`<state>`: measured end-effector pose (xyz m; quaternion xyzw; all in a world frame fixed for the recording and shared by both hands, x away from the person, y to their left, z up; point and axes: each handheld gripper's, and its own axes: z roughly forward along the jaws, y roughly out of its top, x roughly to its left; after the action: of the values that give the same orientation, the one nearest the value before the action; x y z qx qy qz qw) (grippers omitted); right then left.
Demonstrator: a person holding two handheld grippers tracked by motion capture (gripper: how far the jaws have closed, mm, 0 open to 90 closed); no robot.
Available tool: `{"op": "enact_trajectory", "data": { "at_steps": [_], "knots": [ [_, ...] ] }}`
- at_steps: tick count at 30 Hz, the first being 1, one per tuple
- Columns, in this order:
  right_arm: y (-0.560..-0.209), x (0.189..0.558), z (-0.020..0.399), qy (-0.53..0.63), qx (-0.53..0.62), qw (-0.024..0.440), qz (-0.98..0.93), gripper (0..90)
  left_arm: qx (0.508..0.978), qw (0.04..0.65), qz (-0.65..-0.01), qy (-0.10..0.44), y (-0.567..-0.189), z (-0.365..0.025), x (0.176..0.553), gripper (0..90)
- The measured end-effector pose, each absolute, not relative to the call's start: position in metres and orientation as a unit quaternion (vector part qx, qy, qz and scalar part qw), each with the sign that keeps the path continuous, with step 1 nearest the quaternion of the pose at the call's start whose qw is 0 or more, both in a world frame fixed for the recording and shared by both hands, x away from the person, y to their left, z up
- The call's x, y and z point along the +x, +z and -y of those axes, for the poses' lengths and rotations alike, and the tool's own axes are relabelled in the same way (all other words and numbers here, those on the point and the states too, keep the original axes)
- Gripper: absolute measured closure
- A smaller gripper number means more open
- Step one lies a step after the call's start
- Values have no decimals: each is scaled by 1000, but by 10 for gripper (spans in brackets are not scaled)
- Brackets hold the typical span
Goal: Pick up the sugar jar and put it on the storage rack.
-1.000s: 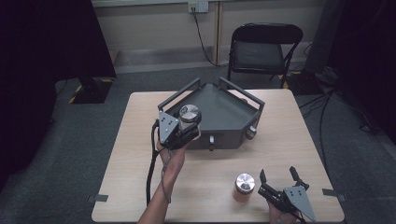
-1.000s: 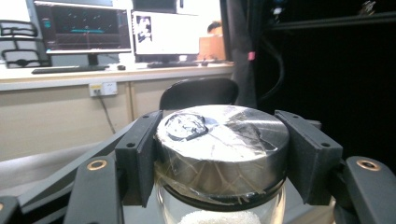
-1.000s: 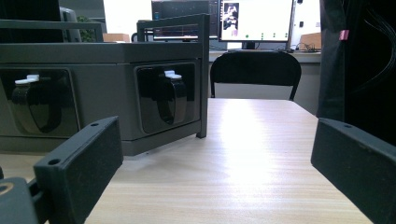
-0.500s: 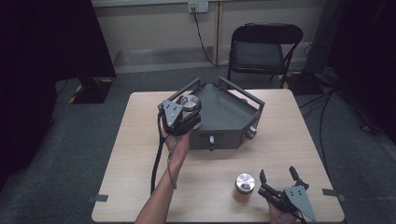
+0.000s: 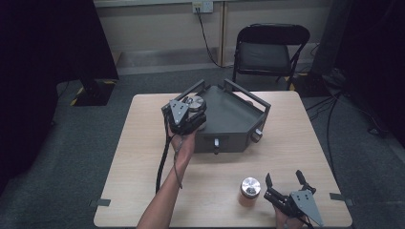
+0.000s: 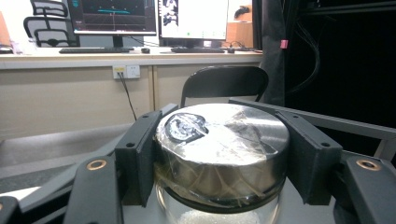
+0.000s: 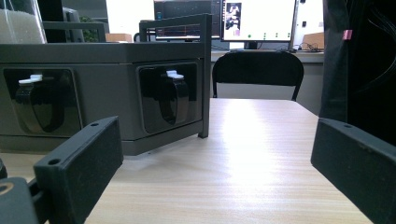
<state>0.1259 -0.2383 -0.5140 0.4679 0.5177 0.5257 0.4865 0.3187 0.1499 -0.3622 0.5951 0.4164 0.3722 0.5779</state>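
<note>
A: Jar first?
B: Glass jar with metal lid (image 6: 223, 140), clamped between the black jaws of the left gripper (image 5: 184, 114), one jaw pressed on each side of the lid. White grains visible through the glass low down. In the high view it is held over the left rear corner of the grey tray (image 5: 239, 119), above the rail there.

A: Tray position?
B: On the wooden table (image 5: 138, 157), toward the far side, centre. Raised rails on top, knobs on the angled front faces; in the right gripper view two dark recessed latches (image 7: 173, 100) show on its side.

A: Second jar?
B: Jar with a silver lid (image 5: 249, 190) stands upright on the table near the front edge, well apart from the tray.

A: Right gripper?
B: Right gripper (image 5: 285, 182) sits low at the front right, just beside that jar, not touching. Jaws spread wide, nothing between them.

A: Beyond the table?
B: Black folding chair (image 5: 270, 50), wall socket, monitors on a desk.
</note>
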Motion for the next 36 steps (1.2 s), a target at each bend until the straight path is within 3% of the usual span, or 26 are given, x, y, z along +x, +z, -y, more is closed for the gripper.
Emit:
{"op": "enact_trajectory", "data": {
  "at_steps": [14, 28, 35, 36],
  "knots": [
    [-514, 126, 238, 526, 469, 487, -515, 13, 596, 564, -406, 401, -375, -140, 315, 353],
    [-514, 126, 238, 526, 468, 487, -517, 13, 597, 565, -409, 396, -374, -142, 314, 346],
    [-514, 126, 238, 526, 468, 487, -517, 13, 590, 571, -406, 403, -375, -143, 310, 96],
    [-514, 126, 238, 526, 468, 487, -517, 13, 589, 569, -403, 408, -375, -142, 310, 96]
  ]
}}
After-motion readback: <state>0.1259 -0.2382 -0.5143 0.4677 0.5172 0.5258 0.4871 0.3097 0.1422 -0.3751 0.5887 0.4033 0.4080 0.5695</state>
